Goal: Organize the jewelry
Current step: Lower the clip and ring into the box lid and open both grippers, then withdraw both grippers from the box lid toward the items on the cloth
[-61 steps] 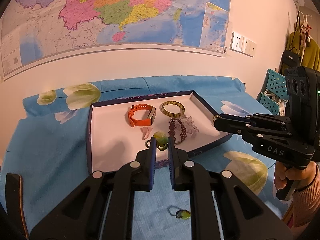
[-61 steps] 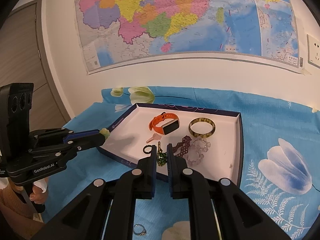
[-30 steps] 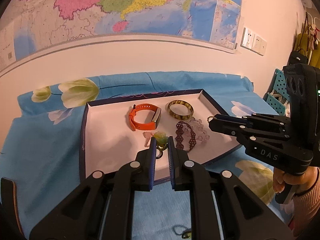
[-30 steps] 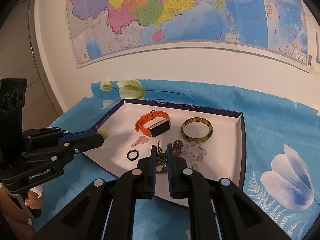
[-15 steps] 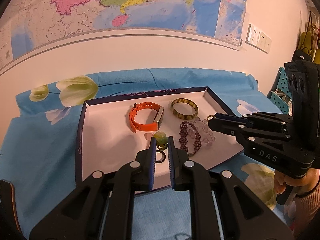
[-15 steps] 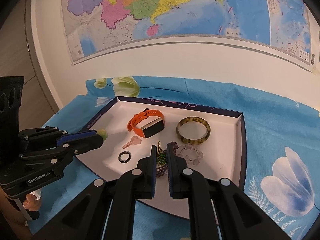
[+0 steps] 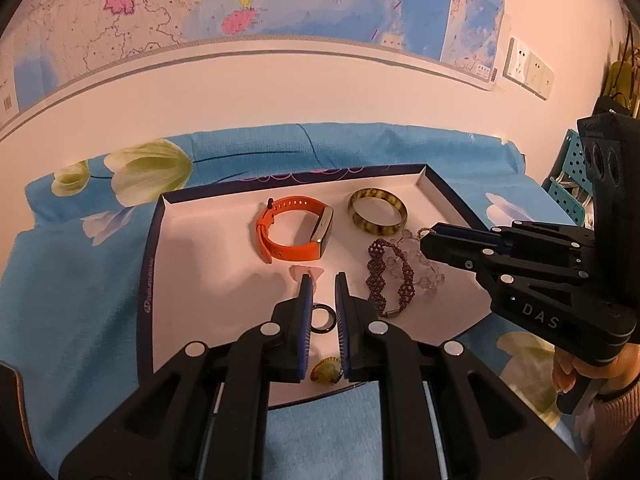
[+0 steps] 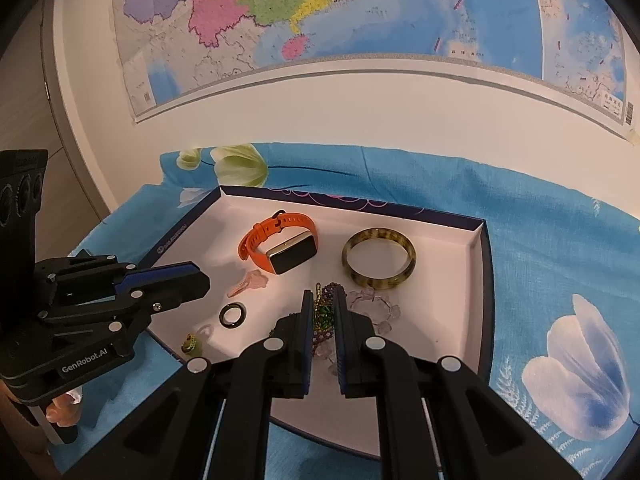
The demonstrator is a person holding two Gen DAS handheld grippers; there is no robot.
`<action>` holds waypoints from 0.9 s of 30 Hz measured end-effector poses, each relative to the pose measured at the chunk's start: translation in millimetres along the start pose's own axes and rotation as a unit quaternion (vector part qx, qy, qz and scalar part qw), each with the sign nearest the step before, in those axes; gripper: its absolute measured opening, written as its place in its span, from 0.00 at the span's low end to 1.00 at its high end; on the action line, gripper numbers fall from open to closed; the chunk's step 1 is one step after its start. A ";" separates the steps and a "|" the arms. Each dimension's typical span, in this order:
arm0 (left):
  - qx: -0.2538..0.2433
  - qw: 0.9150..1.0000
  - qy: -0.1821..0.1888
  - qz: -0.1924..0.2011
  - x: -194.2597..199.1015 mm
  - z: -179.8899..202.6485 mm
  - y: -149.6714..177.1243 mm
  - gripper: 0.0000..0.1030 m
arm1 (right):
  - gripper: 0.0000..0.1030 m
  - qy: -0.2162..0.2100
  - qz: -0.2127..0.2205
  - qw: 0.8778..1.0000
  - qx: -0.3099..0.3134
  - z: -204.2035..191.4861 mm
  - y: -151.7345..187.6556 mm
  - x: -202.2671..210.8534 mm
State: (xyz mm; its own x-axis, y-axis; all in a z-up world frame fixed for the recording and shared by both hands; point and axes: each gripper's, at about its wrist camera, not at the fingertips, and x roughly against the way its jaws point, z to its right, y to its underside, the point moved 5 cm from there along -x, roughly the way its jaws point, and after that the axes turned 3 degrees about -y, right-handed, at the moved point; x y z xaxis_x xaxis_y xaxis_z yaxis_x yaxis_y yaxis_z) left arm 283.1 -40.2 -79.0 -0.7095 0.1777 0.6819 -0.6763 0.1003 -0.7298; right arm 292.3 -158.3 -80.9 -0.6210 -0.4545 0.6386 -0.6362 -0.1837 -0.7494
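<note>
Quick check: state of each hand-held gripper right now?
Left hand-held gripper: open, holding nothing; green ring lies in the tray.
Right hand-held gripper: shut on small ring.

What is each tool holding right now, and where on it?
Left tool: nothing. Right tool: a small gold ring, pinched by its band at the tips.
</note>
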 end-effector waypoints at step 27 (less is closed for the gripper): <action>-0.013 1.000 -0.014 0.000 6.8 -4.0 8.6 0.47 | 0.35 0.007 -0.013 1.000 -0.004 1.0 10.8 5.8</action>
State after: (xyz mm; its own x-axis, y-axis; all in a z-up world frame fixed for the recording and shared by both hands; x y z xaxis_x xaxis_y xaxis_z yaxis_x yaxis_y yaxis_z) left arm 273.2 -34.2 -80.9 -0.7154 0.1504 0.6823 -0.6708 0.1256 -0.7310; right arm 282.3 -163.8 -85.5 -0.6112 -0.4369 0.6600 -0.6554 -0.1881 -0.7315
